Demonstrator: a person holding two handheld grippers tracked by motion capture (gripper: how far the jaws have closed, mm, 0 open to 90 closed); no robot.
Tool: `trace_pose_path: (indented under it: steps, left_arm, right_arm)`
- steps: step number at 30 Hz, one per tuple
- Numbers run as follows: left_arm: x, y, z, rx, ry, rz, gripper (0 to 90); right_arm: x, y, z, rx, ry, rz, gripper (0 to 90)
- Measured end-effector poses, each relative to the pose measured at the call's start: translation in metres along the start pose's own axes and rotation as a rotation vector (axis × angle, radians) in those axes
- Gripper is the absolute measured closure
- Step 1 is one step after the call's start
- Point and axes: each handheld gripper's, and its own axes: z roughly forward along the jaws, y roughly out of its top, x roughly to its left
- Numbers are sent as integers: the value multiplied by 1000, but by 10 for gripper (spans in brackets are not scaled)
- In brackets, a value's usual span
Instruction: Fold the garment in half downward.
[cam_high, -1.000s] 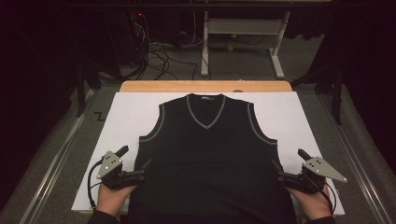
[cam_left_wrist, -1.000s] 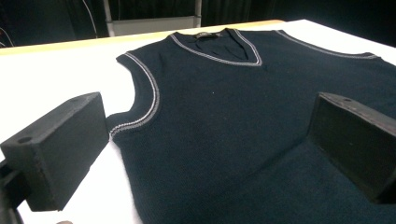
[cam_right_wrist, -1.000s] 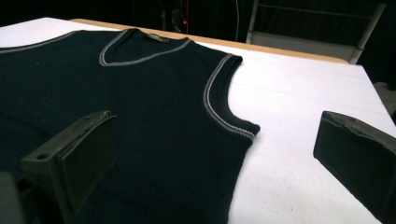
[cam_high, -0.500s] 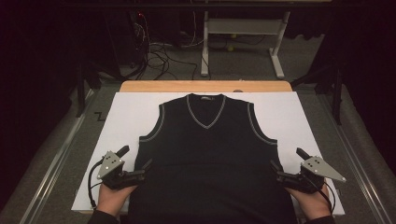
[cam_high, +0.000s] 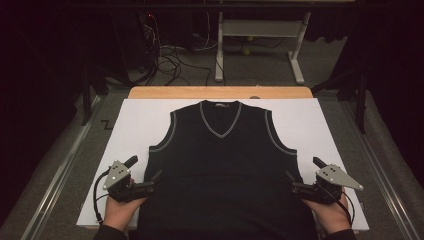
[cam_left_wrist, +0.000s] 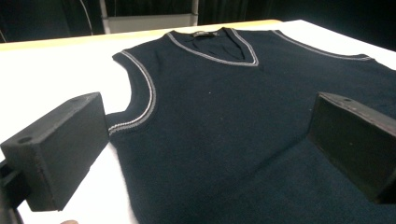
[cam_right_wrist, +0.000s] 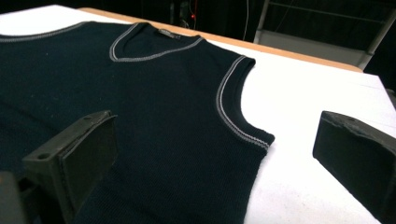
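Flat, dark vest (cam_high: 222, 170) on white sheet (cam_high: 135, 122), claws wide

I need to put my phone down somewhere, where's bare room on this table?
Bare white sheet lies left of the vest, beyond the left gripper, and likewise on the right, beyond the right gripper. A wooden strip runs along the far edge. The middle and near edge are crowded.

You are in a lab recording bay: black curtains (cam_high: 45, 60) all round, loose cables (cam_high: 167, 57) on grey carpet (cam_high: 55, 165), a white-covered tabletop (cam_high: 135, 120), a metal desk frame (cam_high: 257, 37) behind.
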Motion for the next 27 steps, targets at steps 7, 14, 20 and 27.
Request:
trace_pose_path:
  steps: [7,14,20,27]
  left_arm:
    - [7,5,0,23,-44,-37,0]
    - [11,3,4,83,-32,-37,0]
    - [15,-2,17,238,38,-31,0]
    - [22,-5,22,324,67,-64,9]
  right_arm:
    - [3,4,8,33,9,-3,17]
    - [0,7,17,64,6,-2,53]
    - [-15,2,27,152,2,50,141]
    - [-23,-9,29,234,23,95,207]
